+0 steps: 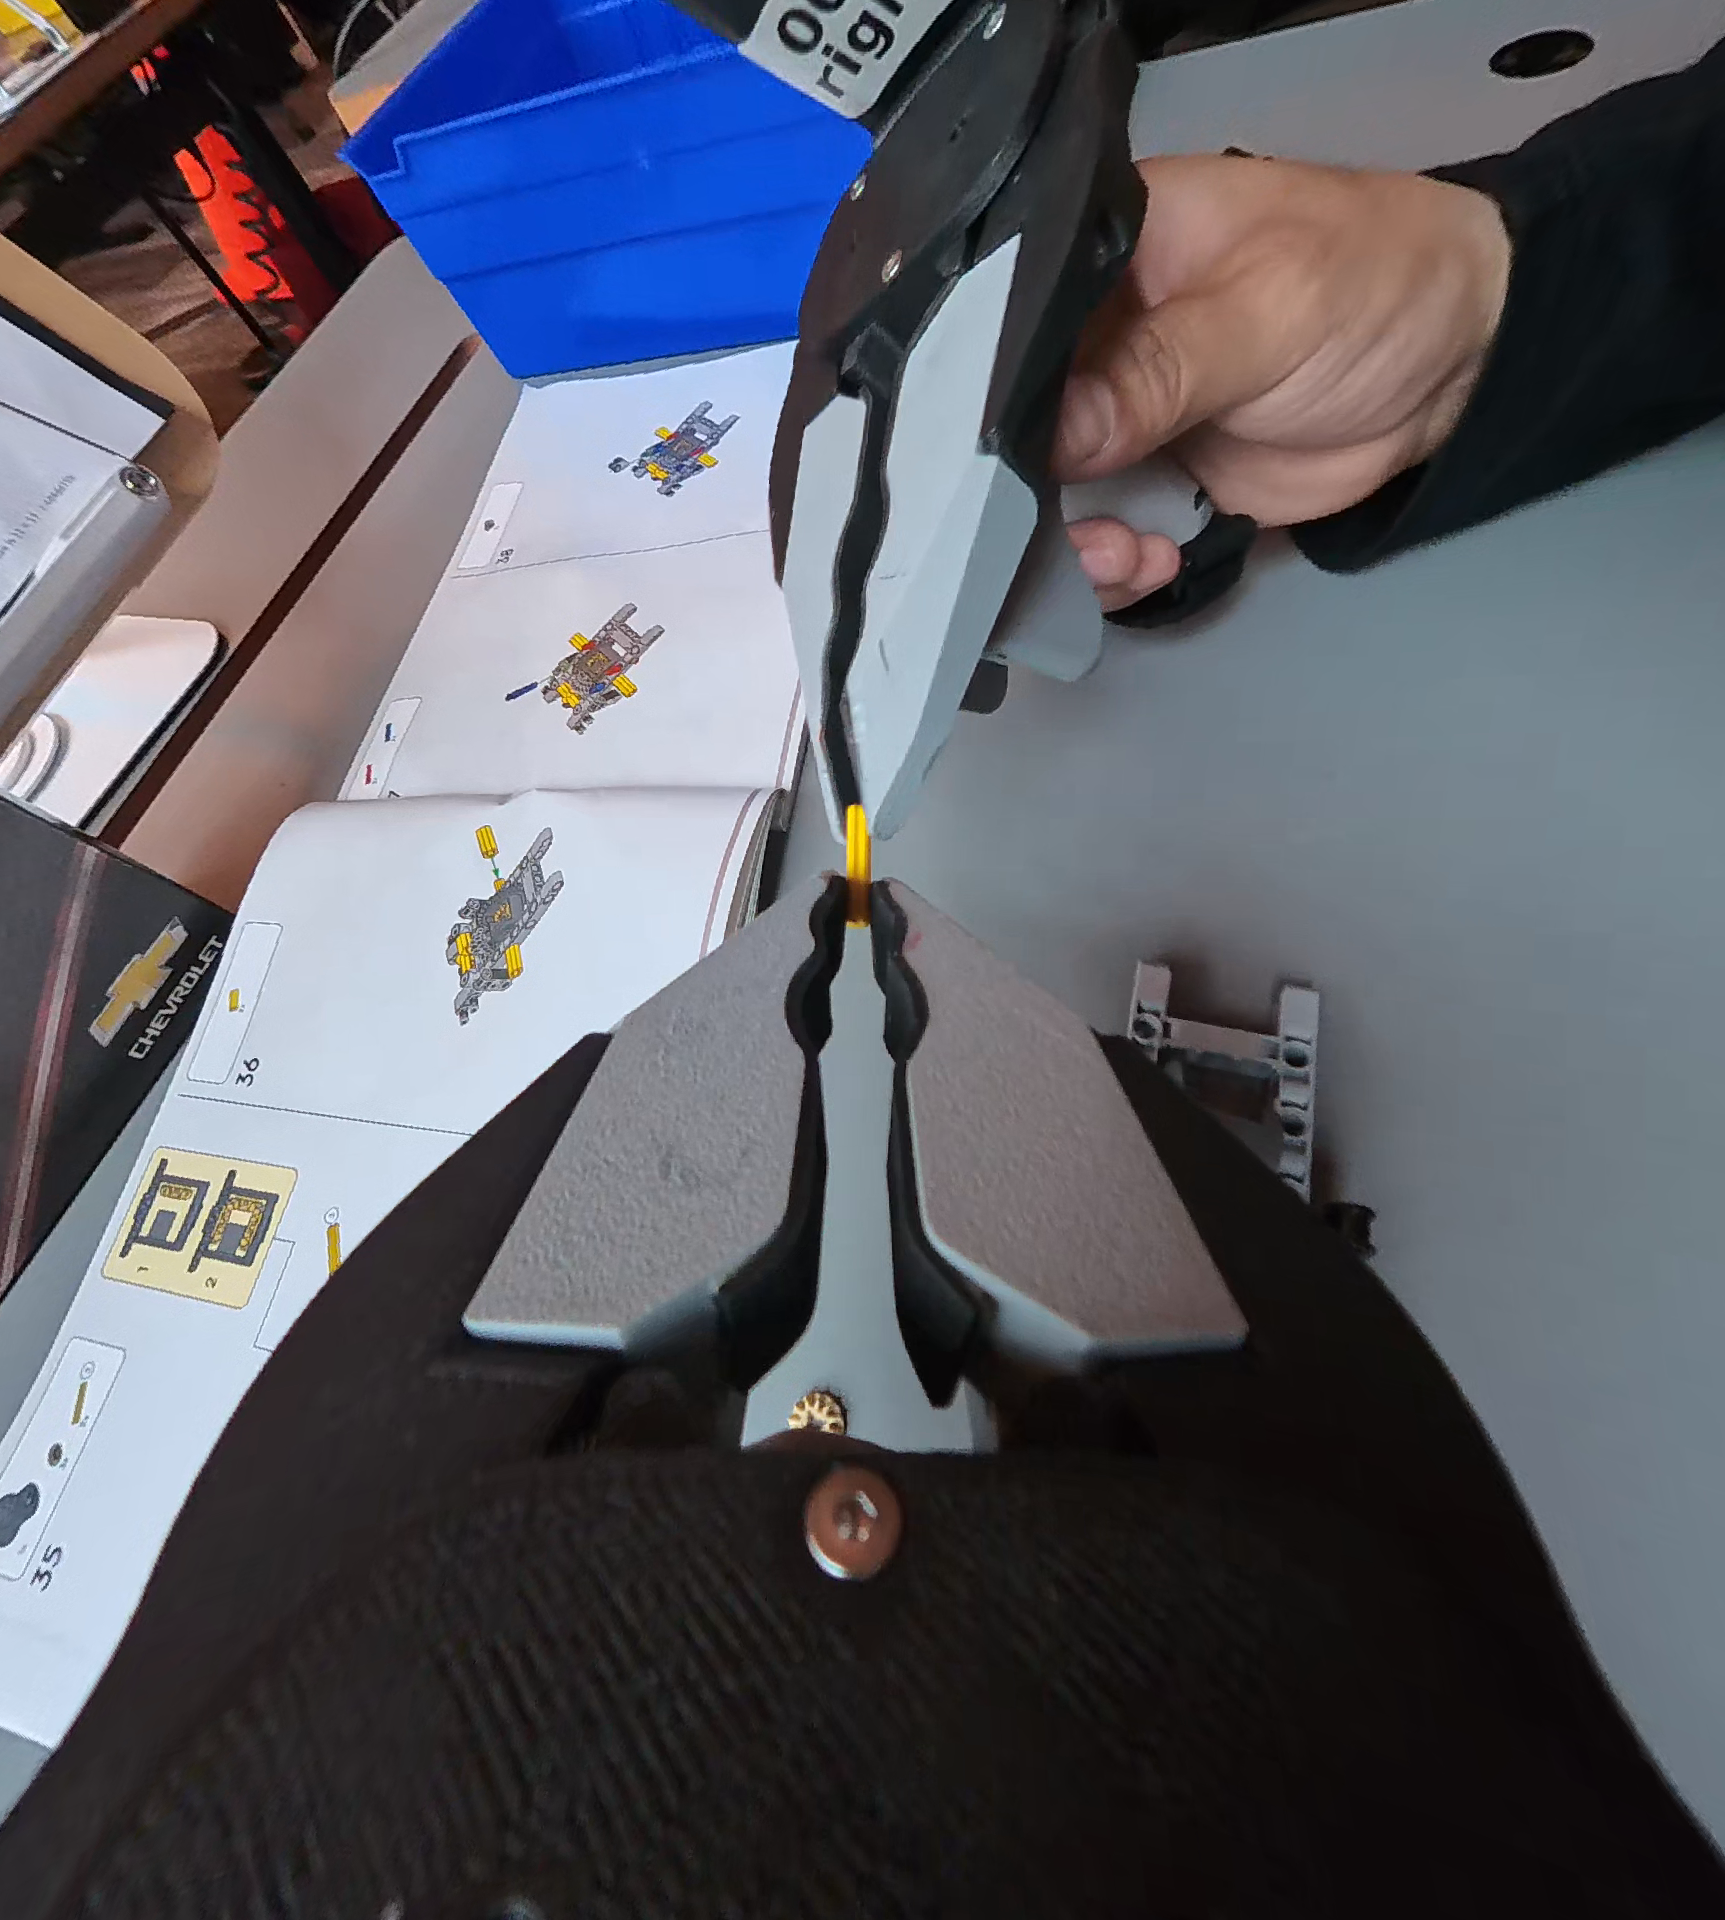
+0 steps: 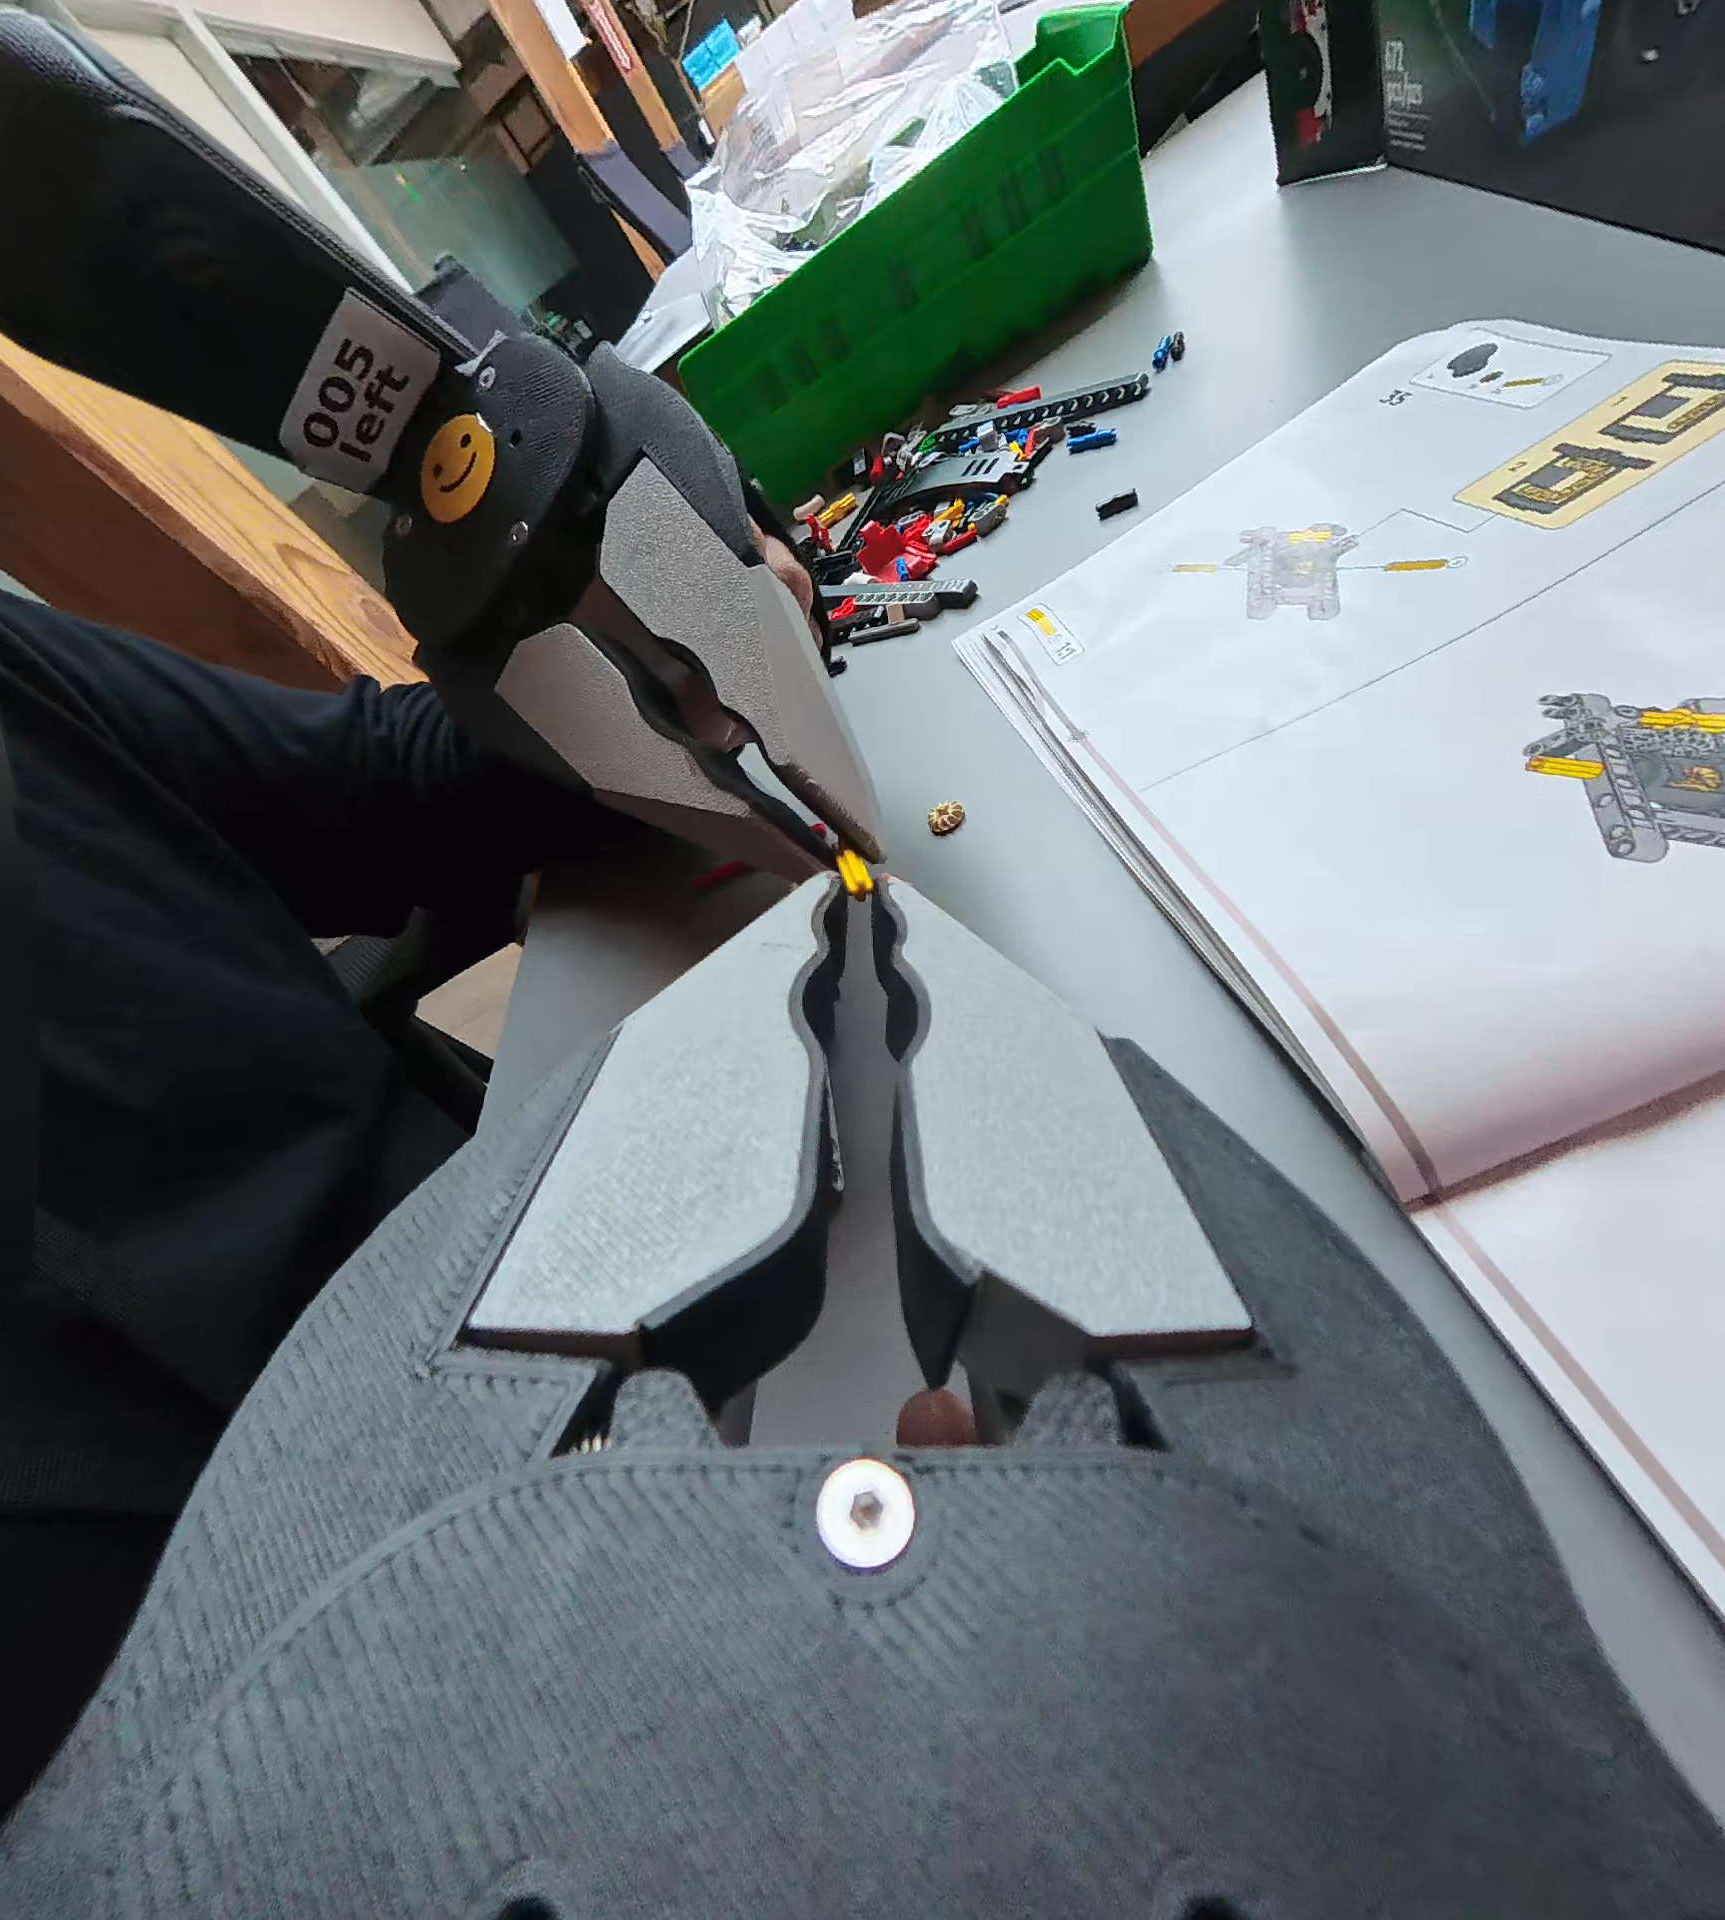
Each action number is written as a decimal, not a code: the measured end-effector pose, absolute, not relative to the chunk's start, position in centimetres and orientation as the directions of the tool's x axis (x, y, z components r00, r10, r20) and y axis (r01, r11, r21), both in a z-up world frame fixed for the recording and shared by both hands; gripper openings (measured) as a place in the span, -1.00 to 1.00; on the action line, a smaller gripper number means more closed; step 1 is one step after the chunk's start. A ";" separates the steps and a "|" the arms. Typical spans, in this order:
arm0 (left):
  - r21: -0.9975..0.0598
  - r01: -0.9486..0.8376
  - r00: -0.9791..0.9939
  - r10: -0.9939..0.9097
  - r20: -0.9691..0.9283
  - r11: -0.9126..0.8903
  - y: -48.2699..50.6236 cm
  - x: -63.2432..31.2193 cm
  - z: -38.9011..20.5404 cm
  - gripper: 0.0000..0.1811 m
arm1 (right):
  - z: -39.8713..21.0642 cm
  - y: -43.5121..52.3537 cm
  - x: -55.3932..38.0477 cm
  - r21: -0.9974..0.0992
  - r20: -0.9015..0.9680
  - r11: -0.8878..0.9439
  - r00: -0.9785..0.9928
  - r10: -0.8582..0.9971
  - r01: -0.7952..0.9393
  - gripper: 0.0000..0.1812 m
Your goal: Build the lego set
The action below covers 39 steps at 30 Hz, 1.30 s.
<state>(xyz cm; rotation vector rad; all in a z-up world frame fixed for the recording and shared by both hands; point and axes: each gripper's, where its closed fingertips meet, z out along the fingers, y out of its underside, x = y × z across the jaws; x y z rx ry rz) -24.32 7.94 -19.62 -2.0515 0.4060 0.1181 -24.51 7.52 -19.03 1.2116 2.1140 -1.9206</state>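
Note:
A small yellow pin point(image 1: 856, 857) is held between both grippers, tip to tip, above the grey table. My left gripper point(image 1: 856, 902) is shut on its near end. My right gripper point(image 1: 853, 816) comes down from above, held by a hand, and is shut on its far end. In the right wrist view the right gripper point(image 2: 858, 899) meets the left gripper point(image 2: 856, 847) at the same yellow pin point(image 2: 855, 871). A grey lego frame point(image 1: 1242, 1070) lies on the table to the right of my left gripper. A tan gear point(image 2: 946, 818) lies on the table just beyond the tips.
The open instruction booklet point(image 1: 401, 966) lies to the left, also in the right wrist view point(image 2: 1460, 831). A blue bin point(image 1: 609, 208) stands behind it. A black box point(image 1: 37, 1039) is at the left. A pile of loose lego pieces point(image 2: 941, 520) lies before a green bin point(image 2: 941, 260). Only a small space, under 4 cm, lies between the two pairs of fingers.

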 end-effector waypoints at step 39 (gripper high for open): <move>-0.842 0.133 0.942 -0.198 0.272 -0.523 6.9 -25.5 -20.3 -0.81 | -18.7 8.0 -26.6 -0.848 -0.463 -0.061 -0.680 0.568 0.526 -1.00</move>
